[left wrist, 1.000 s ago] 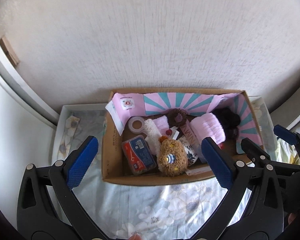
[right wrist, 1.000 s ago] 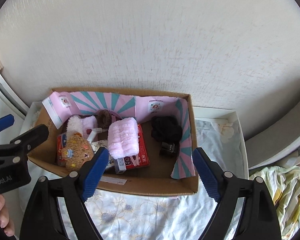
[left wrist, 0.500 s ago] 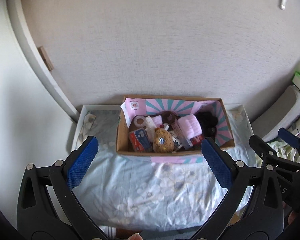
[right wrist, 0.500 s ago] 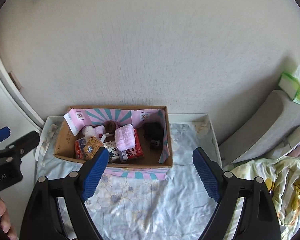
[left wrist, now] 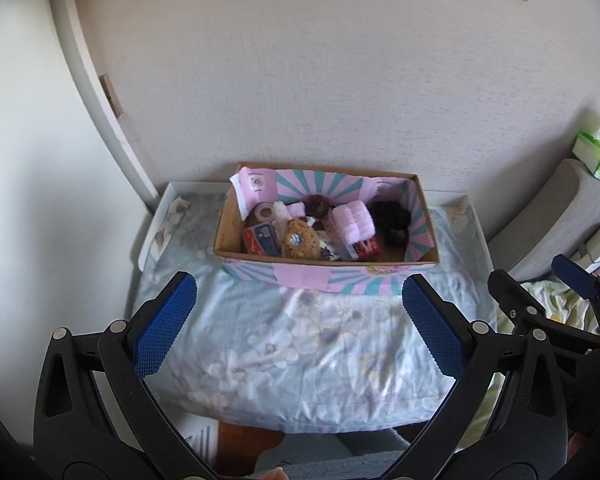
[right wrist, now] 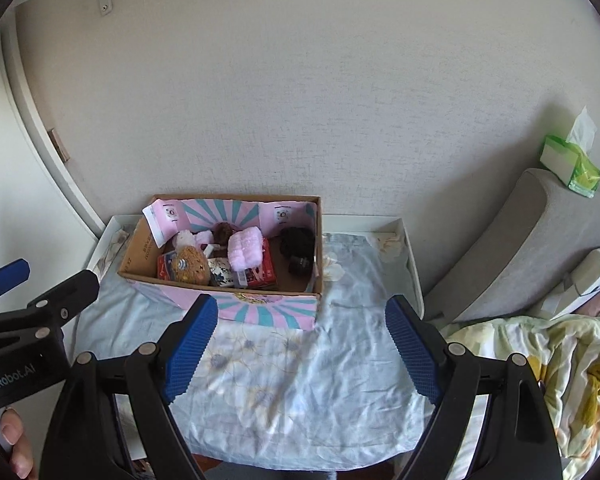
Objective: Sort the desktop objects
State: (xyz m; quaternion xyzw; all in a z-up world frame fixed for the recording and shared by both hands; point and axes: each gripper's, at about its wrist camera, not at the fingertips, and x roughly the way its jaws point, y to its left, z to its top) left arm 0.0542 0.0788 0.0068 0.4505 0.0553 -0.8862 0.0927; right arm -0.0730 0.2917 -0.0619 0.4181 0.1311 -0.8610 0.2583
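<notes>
Two wide, empty sets of jaws hang over a pale-blue floral-clothed white table (left wrist: 478, 220) against a textured off-white wall (right wrist: 300, 100), a pink-and-teal striped cardboard box (left wrist: 320, 278) at its twelve o'clock edge.

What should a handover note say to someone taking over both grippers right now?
Left gripper: open, empty, held above the table's near half.
Right gripper: open, empty, beside it.
Cardboard box sits at the back of the cloth-covered table, against the wall. Inside: brown plush toy, pink fluffy roll, red box, blue-and-red card box, tape roll, black items at the right end.
Done: every loose item in view is in the box; none lies on the cloth.
Left: probably nothing; check off-camera.
</notes>
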